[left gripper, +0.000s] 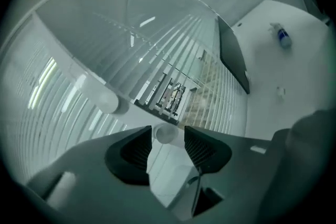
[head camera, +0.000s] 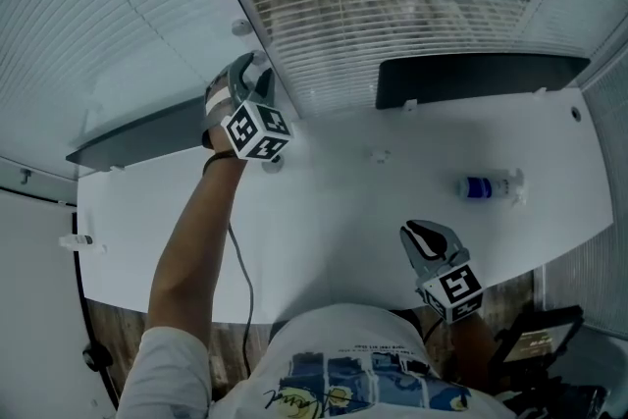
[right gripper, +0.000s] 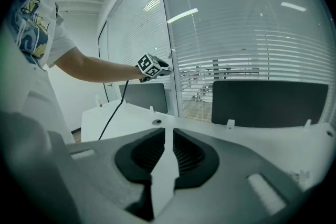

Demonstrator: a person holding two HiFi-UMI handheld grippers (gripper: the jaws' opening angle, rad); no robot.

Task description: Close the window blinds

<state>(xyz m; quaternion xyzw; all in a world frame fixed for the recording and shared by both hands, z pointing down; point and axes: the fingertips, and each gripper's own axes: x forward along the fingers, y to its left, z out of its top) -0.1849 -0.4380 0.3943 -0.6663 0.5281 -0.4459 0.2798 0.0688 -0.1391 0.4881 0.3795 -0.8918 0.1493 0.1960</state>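
White horizontal blinds (head camera: 412,25), tilted open, see-through

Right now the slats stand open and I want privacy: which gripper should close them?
Left: the left gripper is up at the window blinds, jaws open around a white knob; the right gripper hangs low over the desk.

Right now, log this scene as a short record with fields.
left gripper: up at the blinds, open, white knob between its jaws
right gripper: low over the desk, jaws nearly together, nothing between them
blinds: slats ahead open enough to see through
bottle: lying on the desk, right side
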